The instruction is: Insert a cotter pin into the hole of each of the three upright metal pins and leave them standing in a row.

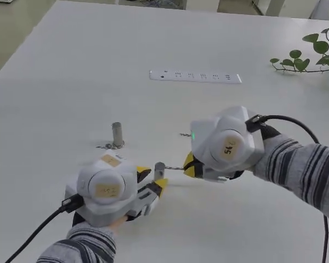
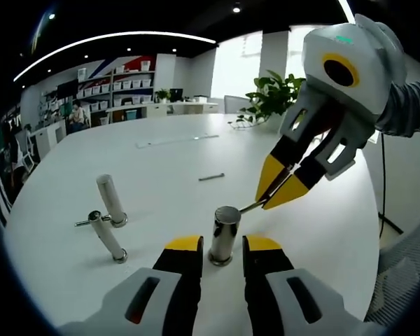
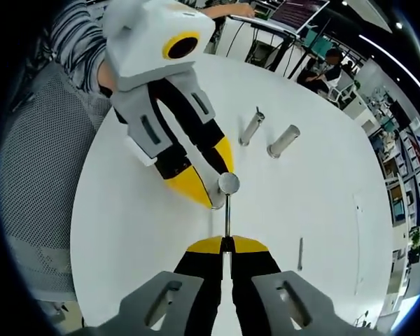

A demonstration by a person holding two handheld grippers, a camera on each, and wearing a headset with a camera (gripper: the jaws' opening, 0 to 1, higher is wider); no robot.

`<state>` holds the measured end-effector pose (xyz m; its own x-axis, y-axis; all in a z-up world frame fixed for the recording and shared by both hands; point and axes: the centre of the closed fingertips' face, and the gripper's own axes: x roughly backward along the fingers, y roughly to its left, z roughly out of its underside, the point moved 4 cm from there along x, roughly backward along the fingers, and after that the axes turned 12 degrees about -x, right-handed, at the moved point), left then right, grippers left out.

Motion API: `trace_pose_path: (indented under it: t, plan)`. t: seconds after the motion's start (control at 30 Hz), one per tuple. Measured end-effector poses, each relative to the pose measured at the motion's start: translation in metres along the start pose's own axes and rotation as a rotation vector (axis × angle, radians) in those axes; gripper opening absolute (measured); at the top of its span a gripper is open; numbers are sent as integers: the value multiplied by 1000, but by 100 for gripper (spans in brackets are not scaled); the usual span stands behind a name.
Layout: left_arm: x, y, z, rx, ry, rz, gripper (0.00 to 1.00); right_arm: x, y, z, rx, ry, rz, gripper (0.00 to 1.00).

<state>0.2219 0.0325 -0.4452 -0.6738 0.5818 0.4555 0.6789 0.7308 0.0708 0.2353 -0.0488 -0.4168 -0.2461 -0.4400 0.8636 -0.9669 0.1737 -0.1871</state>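
Between the right tongs (image 3: pixel 226 243) the cotter pin (image 3: pixel 227 213) half hides, touching metal pin (image 3: pixel 229 183).

Your left claw (image 1: pixel 153 178) sits near-left on the bench (image 1: pixel 71 66), with an upright metal pin (image 1: pixel 159 167) standing between its jaws. Your right claw (image 1: pixel 189 166) is just right of that pin, and its cotter pin (image 1: pixel 175 168) runs left toward the pin's top. A second metal pin (image 1: pixel 117 134) stands farther left, with a third metal pin (image 2: pixel 105 236) near it. A loose cotter pin (image 1: pixel 185 134) lies beyond the claws. A power strip (image 1: pixel 196 76) lies farther still, and a plant (image 1: pixel 312 52) is at the far right.
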Motion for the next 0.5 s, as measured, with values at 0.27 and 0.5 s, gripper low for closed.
trace_pose_path:
  t: [0.27,0.5]
  plan:
    - [-6,-2,3,35,11,-20,14,0,1,-3,4,-2,-13,0]
    - [-8,-3,6,44,19,-28,12,1,3,-8,-21,-24,-34,0]
